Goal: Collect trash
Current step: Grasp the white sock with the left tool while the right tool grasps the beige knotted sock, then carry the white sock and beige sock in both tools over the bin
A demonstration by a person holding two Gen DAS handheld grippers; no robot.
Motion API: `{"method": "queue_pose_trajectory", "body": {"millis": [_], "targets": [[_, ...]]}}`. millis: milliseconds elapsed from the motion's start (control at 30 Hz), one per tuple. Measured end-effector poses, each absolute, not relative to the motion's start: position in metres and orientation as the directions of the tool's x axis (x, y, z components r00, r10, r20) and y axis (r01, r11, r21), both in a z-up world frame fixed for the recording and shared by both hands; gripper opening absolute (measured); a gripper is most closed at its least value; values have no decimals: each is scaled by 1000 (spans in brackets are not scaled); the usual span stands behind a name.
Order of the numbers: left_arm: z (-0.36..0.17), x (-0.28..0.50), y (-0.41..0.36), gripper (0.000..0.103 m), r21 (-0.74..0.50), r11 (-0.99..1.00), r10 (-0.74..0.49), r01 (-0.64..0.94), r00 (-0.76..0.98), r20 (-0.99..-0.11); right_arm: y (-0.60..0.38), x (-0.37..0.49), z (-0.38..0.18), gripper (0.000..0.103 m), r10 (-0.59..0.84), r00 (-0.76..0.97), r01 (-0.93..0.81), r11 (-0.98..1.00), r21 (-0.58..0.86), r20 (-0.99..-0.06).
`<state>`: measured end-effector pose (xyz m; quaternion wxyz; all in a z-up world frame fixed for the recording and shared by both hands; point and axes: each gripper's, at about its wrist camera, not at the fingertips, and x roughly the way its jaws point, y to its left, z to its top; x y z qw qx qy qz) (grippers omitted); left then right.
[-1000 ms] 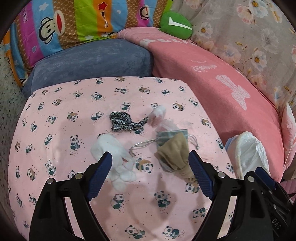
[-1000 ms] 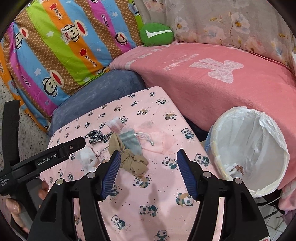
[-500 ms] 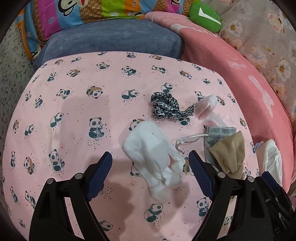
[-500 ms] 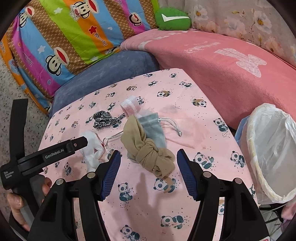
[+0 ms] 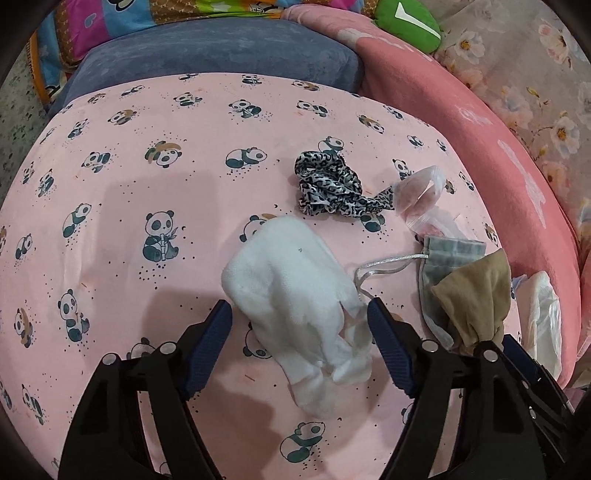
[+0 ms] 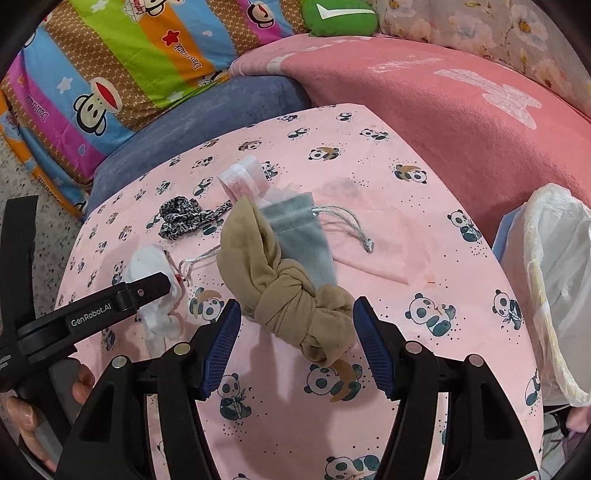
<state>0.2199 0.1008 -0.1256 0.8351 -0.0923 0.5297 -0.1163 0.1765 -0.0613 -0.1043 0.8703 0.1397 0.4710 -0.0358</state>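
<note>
On the pink panda-print tabletop [image 5: 147,184] lies a crumpled white cloth [image 5: 291,295]. My left gripper [image 5: 297,310] straddles it, its jaws closing, the pads just off the cloth's sides. A knotted beige stocking [image 6: 291,295] lies across a grey drawstring pouch [image 6: 303,236]. My right gripper [image 6: 295,308] stands open around the stocking's knot without touching it. Behind lie a leopard-print band [image 5: 328,184] and a small pink plastic bag [image 5: 417,188]. The left gripper's finger [image 6: 147,290] covers part of the white cloth [image 6: 147,262] in the right wrist view.
A bin with a white liner [image 6: 557,280] stands off the table's right edge. A pink blanket [image 6: 443,110], a blue cushion [image 5: 221,51], a striped monkey-print pillow [image 6: 129,55] and a green cushion [image 6: 340,14] ring the far side. A hand [image 6: 22,413] holds the left gripper.
Both grippers sank toward the table. The left one shifted over the white cloth and its jaws narrowed. The right one came down around the beige stocking's knot.
</note>
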Motion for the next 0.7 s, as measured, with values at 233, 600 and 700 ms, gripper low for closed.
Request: {"method": "queue_pose_trajectory", "body": {"millis": [233, 600, 700], "targets": [[-123, 217, 96, 35, -267, 957, -289, 111, 436, -852, -67, 177, -114, 55, 94, 544, 203, 949, 239, -834], [-96, 200, 87, 14, -271, 952, -306, 142, 480, -822, -73, 161, -96, 39, 116, 592, 202, 937, 286, -798], [-81, 193, 81, 14, -274, 948, -320, 164, 497, -807, -78, 153, -83, 38, 115, 619, 201, 933, 299, -777]]}}
